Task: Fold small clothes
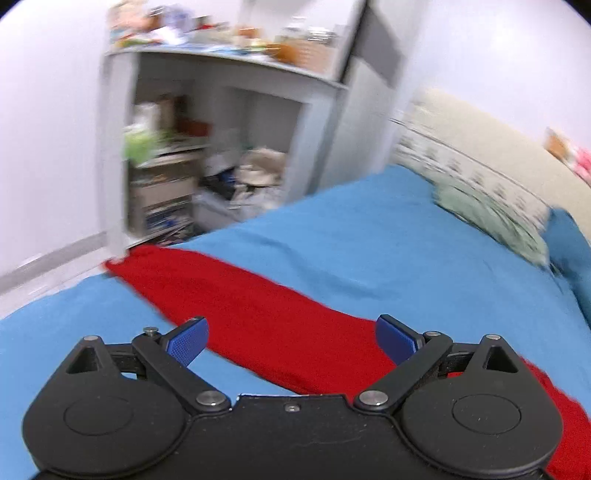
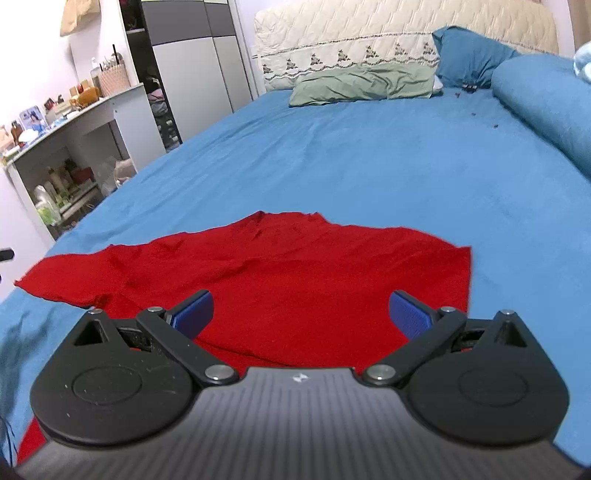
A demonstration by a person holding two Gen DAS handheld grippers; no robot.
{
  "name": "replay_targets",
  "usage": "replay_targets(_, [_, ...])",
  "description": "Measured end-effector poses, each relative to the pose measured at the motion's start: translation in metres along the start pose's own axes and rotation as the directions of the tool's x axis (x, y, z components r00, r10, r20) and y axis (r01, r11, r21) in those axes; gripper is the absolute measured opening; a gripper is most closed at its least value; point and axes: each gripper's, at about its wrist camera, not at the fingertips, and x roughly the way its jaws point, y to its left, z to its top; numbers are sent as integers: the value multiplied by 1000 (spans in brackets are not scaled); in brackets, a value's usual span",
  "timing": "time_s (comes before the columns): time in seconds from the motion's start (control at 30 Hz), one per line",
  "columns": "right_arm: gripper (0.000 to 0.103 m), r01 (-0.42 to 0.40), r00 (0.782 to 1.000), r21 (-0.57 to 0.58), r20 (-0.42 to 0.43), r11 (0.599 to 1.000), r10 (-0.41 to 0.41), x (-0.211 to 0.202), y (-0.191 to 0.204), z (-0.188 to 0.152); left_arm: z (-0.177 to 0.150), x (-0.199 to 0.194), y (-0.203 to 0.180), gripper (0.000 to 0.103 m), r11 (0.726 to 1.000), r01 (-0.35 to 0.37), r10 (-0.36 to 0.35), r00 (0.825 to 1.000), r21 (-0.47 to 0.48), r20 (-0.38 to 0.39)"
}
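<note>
A red garment lies spread flat on the blue bed sheet. In the left wrist view the red garment runs as a long strip from the bed's left edge toward the lower right. My left gripper hovers above that strip, jaws wide apart, nothing between the blue pads. My right gripper is held over the garment's near part, open too, with its blue pads clear of the cloth. The left wrist view is blurred.
A green pillow, a blue pillow and a rolled blue duvet lie at the head of the bed by the quilted headboard. A cluttered grey shelf unit and a wardrobe stand left of the bed.
</note>
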Motion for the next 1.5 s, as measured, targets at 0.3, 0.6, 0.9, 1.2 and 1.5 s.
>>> replay_targets(0.3, [103, -5, 1000, -19, -11, 1000, 5, 17, 3, -10, 0, 76, 64, 67, 983, -150, 142, 986, -101, -87])
replay_targets(0.6, [103, 2, 1000, -9, -27, 1000, -2, 29, 1, -17, 15, 107, 75, 30, 972, -223, 219, 974, -79, -55])
replay_targets(0.9, [103, 29, 1000, -21, -6, 999, -29, 25, 3, -14, 30, 76, 31, 5, 988, -153, 151, 986, 25, 68])
replay_targets(1.2, [103, 119, 993, -54, 29, 991, -118, 5, 7, 0, 14, 5, -166, 5, 863, 289, -366, 923, 414, 118])
replay_targets(1.5, [103, 189, 982, 9, 16, 982, -189, 3, -8, -6, -116, 29, -320, 5, 696, 559, -522, 825, 450, -217])
